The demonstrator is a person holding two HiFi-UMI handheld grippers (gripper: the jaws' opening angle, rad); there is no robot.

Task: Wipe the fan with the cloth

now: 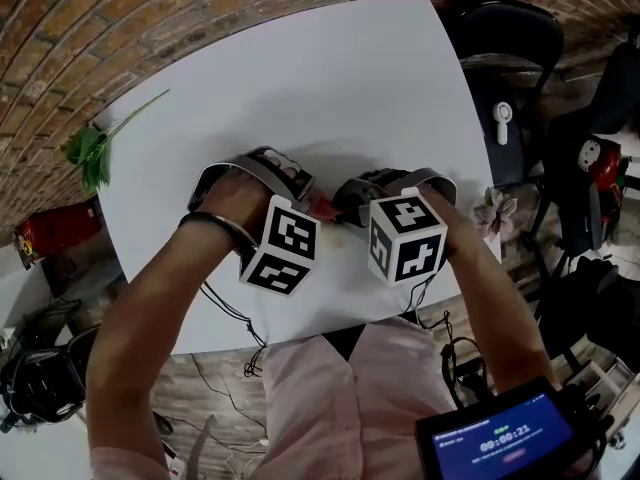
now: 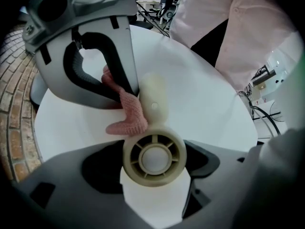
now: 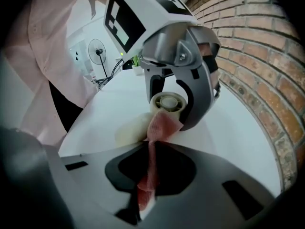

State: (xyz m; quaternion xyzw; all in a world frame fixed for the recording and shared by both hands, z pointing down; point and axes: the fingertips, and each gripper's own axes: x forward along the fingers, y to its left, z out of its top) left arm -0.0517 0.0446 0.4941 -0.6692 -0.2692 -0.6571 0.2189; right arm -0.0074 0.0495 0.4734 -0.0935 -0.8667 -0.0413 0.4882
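Over the middle of the white table (image 1: 330,78) the two grippers meet nose to nose, their marker cubes (image 1: 285,246) turned up toward the person's head.

The left gripper (image 2: 155,168) has its jaws clamped on the fan (image 3: 164,109), a small cream propeller. They grip the round hub (image 3: 167,102) from both sides. One blade (image 2: 153,97) sticks out from the hub toward the right gripper (image 3: 150,175).

That gripper's jaws are pressed together on the pink cloth (image 2: 129,116). The cloth runs as a thin strip out of the nip and spreads at its free end. The free end lies against the fan where the blade joins the hub, touching it.

From overhead only a scrap of the cloth shows between the two noses, and the fan is hidden under them.

A green sprig (image 1: 95,153) lies on the table edge at 9 o'clock. A dark chair (image 1: 510,58) stands off the table at 2 o'clock.
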